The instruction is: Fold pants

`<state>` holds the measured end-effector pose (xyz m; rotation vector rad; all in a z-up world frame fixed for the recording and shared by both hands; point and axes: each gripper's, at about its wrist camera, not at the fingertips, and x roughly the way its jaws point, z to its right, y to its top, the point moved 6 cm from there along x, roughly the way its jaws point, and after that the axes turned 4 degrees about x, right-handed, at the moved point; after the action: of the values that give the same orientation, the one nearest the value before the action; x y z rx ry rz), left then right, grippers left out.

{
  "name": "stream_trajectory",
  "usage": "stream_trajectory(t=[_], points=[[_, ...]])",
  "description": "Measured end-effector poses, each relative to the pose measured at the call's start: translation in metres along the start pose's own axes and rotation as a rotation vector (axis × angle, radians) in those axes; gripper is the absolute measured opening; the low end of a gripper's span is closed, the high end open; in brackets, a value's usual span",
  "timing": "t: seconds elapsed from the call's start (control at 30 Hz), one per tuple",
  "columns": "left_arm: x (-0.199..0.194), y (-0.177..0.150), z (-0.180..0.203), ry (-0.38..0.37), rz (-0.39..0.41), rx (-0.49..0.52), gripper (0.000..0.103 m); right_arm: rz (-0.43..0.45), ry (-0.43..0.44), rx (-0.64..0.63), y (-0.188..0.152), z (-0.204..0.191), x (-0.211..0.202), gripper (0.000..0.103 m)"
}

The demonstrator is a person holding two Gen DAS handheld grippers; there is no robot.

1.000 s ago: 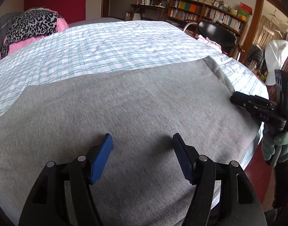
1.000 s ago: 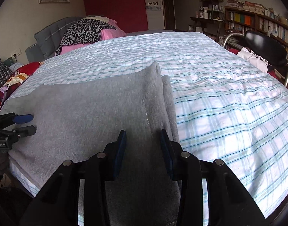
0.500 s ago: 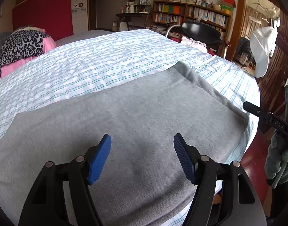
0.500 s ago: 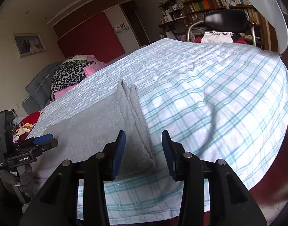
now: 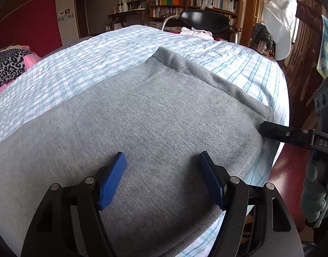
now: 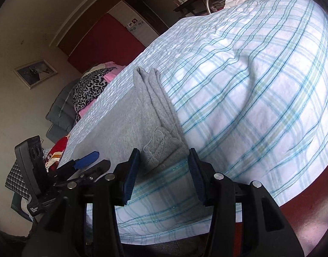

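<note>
Grey pants [image 5: 159,115] spread flat on the checked bedsheet [image 5: 82,64], near the bed's front edge, waistband end toward the right-hand corner. Left claw [image 5: 162,177] now hanging over a spot closer to that waistband end than a second ago, pads spread wide and widening a little, cloth beneath them but nothing pinched. Right claw [image 6: 164,171] now rolled over sideways and drawn back to the mattress edge, where a second ago sat level over the cloth; jaws opening, the folded waistband corner [image 6: 161,147] with its loose drawstring lying just ahead between the pads, not pressed. Seen from the left, only a black fingertip beside the pants' corner. Looks like both claws lining up on the waistband end, probably for a next fold; no grip yet on either side.
</note>
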<state>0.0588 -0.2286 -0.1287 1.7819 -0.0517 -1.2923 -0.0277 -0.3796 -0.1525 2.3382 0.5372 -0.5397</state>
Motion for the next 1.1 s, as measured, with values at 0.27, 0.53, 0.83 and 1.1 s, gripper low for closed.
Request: stream_trajectory(t=[0.27,0.53,0.83,1.1], points=[[-0.004,0.007,-0.009,-0.08,-0.049,-0.072,0.071,0.059,0.023,0.057,0.014,-0.005,0.007,0.045],[-0.001,0.039,-0.021,-0.16,-0.096,-0.169,0.071,0.156,-0.083,-0.235,0.013,-0.059,-0.001,0.03],[0.0,0.091,-0.019,-0.305,-0.094,-0.224,0.081,0.151,-0.043,-0.403,-0.006,-0.105,0.002,0.029],[0.006,0.104,-0.011,-0.399,-0.14,-0.237,0.086,0.121,-0.02,-0.52,-0.027,-0.131,0.012,0.029]])
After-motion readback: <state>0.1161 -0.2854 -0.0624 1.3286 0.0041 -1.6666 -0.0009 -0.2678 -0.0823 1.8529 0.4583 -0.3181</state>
